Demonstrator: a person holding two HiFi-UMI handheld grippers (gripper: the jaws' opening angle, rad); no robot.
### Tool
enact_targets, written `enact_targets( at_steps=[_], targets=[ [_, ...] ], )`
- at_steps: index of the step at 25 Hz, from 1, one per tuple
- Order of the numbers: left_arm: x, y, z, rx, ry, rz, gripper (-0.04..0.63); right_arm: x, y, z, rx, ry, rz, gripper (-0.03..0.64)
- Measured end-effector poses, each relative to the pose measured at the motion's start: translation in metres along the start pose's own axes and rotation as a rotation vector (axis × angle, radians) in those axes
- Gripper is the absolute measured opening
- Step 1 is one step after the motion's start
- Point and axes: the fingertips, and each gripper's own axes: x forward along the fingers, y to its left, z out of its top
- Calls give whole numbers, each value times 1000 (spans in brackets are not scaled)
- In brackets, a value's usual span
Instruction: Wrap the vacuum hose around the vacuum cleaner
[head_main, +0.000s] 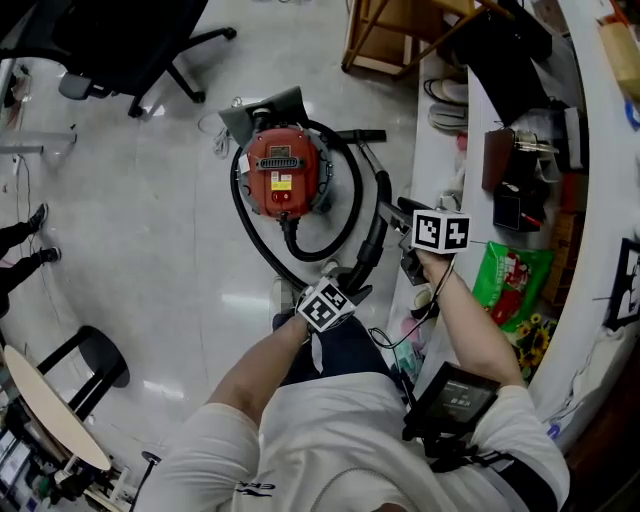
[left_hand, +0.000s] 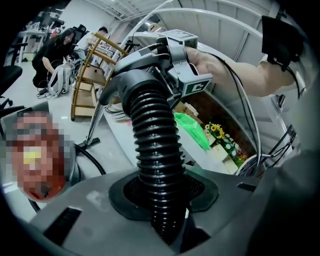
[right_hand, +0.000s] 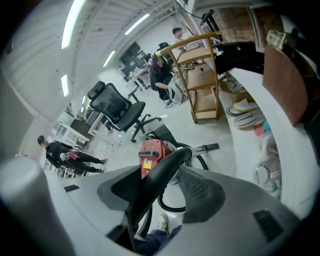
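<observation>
On the floor at the left stands the red vacuum (head_main: 282, 172). The black hose (left_hand: 152, 150) already lies in about one loop around its body, loose and not tight against it. So the first turn looks done.

Nearer to the person, the left tool (head_main: 340, 285) is clenched on the ribbed part of the hose, which runs straight up between its jaws. Further right, the right tool (right_hand: 162, 187) grasps the smooth bent pipe (right_hand: 167, 167) at the end of the hose and holds it above the floor, beside the white counter (right_hand: 250, 85).

In my judgement the task is about half finished. The length between the loop and the pipe is not yet laid around the vacuum, and the pipe must then be set down or tucked against it.
</observation>
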Motion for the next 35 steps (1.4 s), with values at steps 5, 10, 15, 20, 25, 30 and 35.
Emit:
enact_targets(
  at_steps=[5, 10, 15, 20, 25, 30, 35],
  targets=[
    [6, -3, 6, 10, 15, 25, 129, 3, 12, -29, 79, 87, 34, 268],
    [11, -8, 10, 6, 30, 24, 130, 3, 7, -32, 13, 139, -20, 268],
    [19, -15, 7, 14, 40, 21, 130, 2, 1, -41, -125, 251, -73, 268],
    [15, -18, 16, 37, 27, -3, 141, -1, -3, -35, -159, 255, -53, 272],
    [2, -19, 32, 103, 25, -10, 163, -8, -5, -14, -110, 183, -21, 270],
    [-17, -19, 51, 170, -2, -11, 184, -14, -13, 7, -184, 179, -35, 268],
    [-43, 25, 53, 144, -5, 86, 184, -23, -27, 19, -295, 223, -70, 245]
  ],
)
